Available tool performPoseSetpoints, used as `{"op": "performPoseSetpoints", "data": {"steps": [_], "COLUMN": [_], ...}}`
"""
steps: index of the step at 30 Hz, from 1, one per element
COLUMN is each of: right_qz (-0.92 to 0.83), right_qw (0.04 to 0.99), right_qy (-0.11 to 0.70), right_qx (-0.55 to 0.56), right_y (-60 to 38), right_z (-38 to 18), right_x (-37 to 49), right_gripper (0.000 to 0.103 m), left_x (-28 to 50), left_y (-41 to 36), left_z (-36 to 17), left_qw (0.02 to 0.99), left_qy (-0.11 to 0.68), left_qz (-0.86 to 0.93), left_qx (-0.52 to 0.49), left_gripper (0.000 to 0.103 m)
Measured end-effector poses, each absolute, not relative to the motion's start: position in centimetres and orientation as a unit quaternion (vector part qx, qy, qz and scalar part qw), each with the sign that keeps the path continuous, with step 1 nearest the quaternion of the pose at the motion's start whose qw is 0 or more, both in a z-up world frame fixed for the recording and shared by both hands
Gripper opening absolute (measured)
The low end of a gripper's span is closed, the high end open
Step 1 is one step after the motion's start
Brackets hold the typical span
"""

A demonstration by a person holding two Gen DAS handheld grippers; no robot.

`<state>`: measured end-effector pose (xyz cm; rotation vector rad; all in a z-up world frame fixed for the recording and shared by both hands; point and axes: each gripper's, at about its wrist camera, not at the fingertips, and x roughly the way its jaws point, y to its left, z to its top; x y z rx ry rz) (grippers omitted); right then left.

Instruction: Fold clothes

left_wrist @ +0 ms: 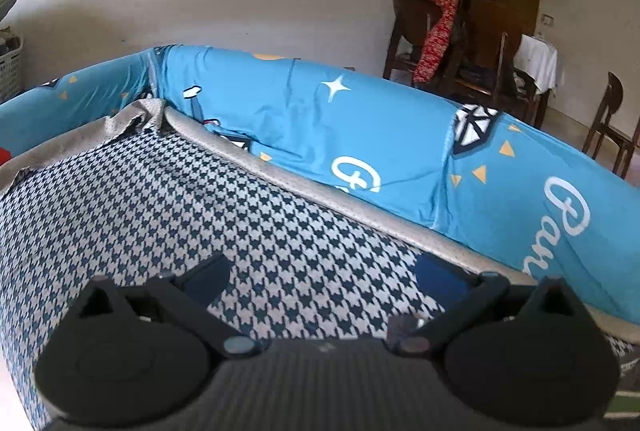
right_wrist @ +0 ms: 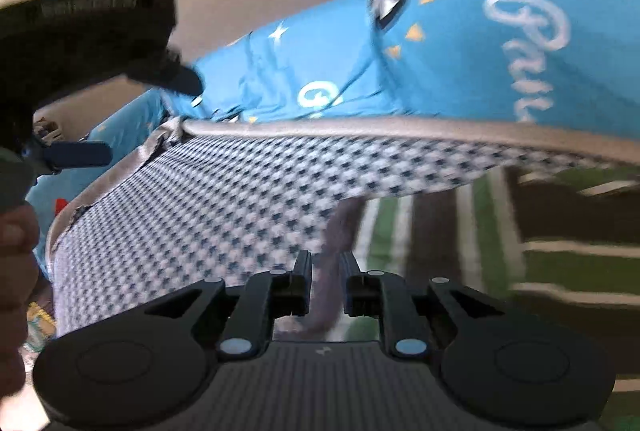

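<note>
A blue-and-white houndstooth garment [left_wrist: 240, 199] with a grey mesh border lies spread on a bright blue printed bedsheet [left_wrist: 360, 135]. My left gripper [left_wrist: 324, 275] hovers just over it, open wide, nothing between its fingers. In the right wrist view the same garment [right_wrist: 224, 199] is lifted at its near corner. My right gripper [right_wrist: 330, 285] is shut on a greyish fold of that corner. The left gripper [right_wrist: 152, 115] also shows there at the upper left, open, with a person's hand [right_wrist: 14, 255] below it.
A green striped cloth [right_wrist: 568, 263] lies under the lifted corner at the right. Beyond the bed stand wooden chairs draped with a red cloth [left_wrist: 436, 27], a table with a white cover [left_wrist: 536, 59], and a white basket [left_wrist: 10, 71] at the far left.
</note>
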<state>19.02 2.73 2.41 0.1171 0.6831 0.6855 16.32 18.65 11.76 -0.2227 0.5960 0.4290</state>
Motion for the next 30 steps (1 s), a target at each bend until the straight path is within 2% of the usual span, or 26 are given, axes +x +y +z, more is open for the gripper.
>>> {"op": "performPoseSetpoints", "data": {"steps": [6,10,15,18,20,25,30], "right_qz": [0.264,0.216,0.173,0.167,0.168,0.171,0.167], "right_qw": [0.915,0.931,0.941,0.942,0.940,0.939,0.933], "right_qy": [0.301,0.288,0.285,0.287,0.293,0.298,0.317], "right_qx": [0.052,0.059,0.062,0.054,0.044,0.018,-0.035], "right_y": [-3.2,-6.3,-9.3,-9.8,-9.8,-9.3,-8.3], "right_z": [3.7,4.0,3.8,3.4,3.0,2.2,1.0], "right_x": [19.9,21.6,23.4,24.5,25.3,26.9,28.2], "right_gripper": [0.018,0.026,0.027,0.030,0.037,0.041,0.040], "left_x": [17.0,17.6,17.9,17.9,18.0,18.2,18.4], "left_y": [16.7,15.0,12.8,12.0,11.7,11.6,11.5], "left_z": [10.7,9.5,8.1,7.5,7.3,6.9,6.5], "left_qw": [0.928,0.924,0.920,0.918,0.918,0.917,0.913], "left_qy": [0.317,0.344,0.370,0.378,0.380,0.384,0.393], "left_qz": [0.167,0.133,0.091,0.080,0.078,0.077,0.074], "left_qx": [-0.106,-0.098,-0.090,-0.084,-0.079,-0.078,-0.078], "left_gripper": [0.103,0.103,0.103,0.103,0.103,0.103,0.103]}}
